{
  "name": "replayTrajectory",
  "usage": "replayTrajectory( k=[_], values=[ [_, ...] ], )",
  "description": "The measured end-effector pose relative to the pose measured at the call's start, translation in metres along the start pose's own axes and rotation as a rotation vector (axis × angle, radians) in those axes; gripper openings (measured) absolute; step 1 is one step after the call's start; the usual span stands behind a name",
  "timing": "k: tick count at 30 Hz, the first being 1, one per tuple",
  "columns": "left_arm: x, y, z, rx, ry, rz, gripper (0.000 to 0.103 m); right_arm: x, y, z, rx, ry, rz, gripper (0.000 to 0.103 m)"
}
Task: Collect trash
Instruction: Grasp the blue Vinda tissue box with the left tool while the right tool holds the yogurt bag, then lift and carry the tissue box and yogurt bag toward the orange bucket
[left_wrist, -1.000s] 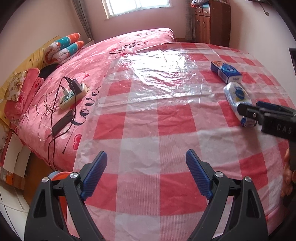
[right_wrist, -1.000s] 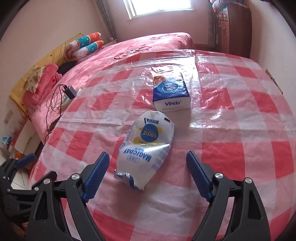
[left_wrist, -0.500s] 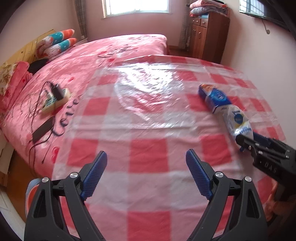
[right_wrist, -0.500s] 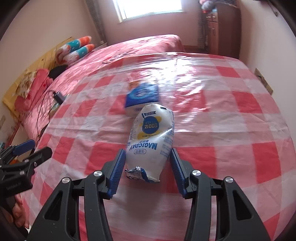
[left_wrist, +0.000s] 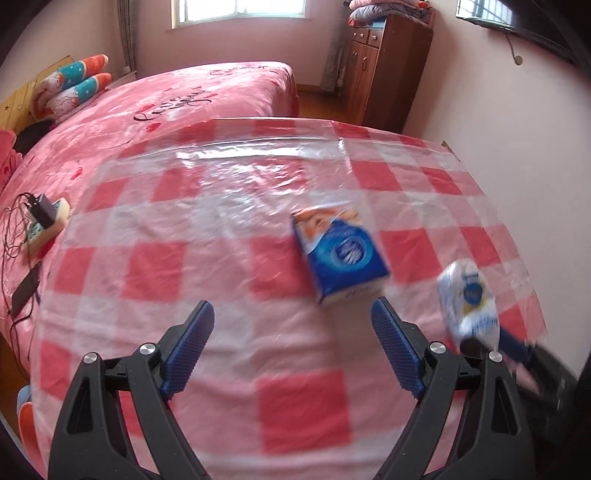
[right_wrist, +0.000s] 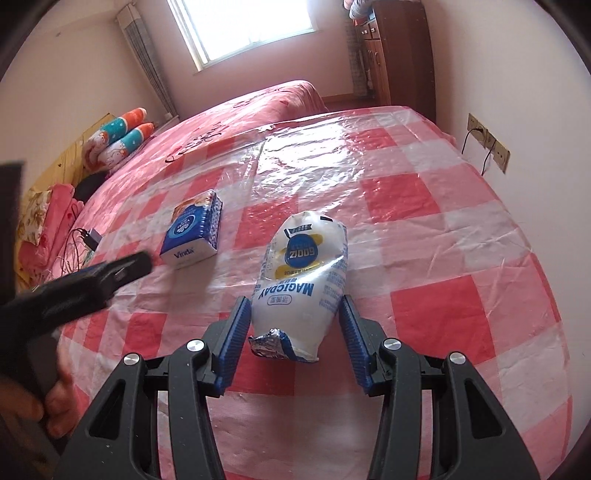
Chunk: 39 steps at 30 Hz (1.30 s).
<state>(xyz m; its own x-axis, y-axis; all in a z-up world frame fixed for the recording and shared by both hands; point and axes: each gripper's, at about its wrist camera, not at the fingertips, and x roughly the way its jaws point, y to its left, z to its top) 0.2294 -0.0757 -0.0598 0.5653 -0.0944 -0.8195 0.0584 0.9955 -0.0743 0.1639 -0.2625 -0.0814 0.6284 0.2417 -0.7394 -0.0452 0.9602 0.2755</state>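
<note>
On my far left, well away from my left claw, a power strip with a black charger plugged in lies on the pink bedspread, cords trailing to a dark phone nearer me. My left claw hangs over the red-and-white checked plastic sheet, its 2 blue pads spread wide with only the sheet showing between them. Just ahead of its right pad and a little to the right sits the blue Vinda tissue pack, lying flat and apart from the pad.

Further right, beyond that pad, I see the white MAGICDAY snack bag, blurred, with my right claw under it at the frame's edge.

From the right wrist camera, the left gripper's black body crosses the left edge, with a hand wrapped around its handle. Ahead of my right claw and off to its left lies the tissue pack, well apart from the bag. The snack bag stands between my right claw's pads: the jaws have just been closing around it and both pads press its sides near the crimped lower end, the printed end pointing away from me. To the right of the claw there is only checked sheet, and past it a wall socket with a plugged cord.
</note>
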Motion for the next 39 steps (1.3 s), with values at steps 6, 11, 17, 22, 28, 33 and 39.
replayTrajectory(
  k=[6, 11, 17, 22, 28, 33, 39],
  values=[
    [0.027, -0.02, 0.021, -0.008, 0.016, 0.012, 0.087, -0.003, -0.007, -0.001, 0.018, -0.005, 0.029, 0.052],
    [0.048, -0.022, 0.028, -0.017, 0.042, 0.044, 0.087, -0.003, -0.007, 0.0, 0.01, -0.002, 0.037, 0.056],
    [0.053, -0.026, 0.028, -0.006, 0.038, 0.065, 0.078, -0.001, -0.003, 0.001, -0.002, -0.005, 0.033, 0.067],
    [0.05, -0.028, 0.027, 0.008, 0.02, 0.082, 0.062, 0.0, -0.002, 0.003, 0.001, -0.005, 0.034, 0.068],
    [0.043, -0.022, 0.022, 0.0, 0.013, 0.053, 0.053, 0.002, -0.002, 0.003, -0.002, -0.003, 0.044, 0.072],
    [0.033, -0.014, 0.01, -0.005, 0.016, 0.04, 0.053, 0.002, -0.002, 0.003, -0.005, -0.001, 0.052, 0.073],
    [0.014, -0.006, -0.011, 0.01, 0.013, 0.027, 0.053, 0.002, -0.003, 0.003, -0.006, -0.001, 0.051, 0.072]
  ],
)
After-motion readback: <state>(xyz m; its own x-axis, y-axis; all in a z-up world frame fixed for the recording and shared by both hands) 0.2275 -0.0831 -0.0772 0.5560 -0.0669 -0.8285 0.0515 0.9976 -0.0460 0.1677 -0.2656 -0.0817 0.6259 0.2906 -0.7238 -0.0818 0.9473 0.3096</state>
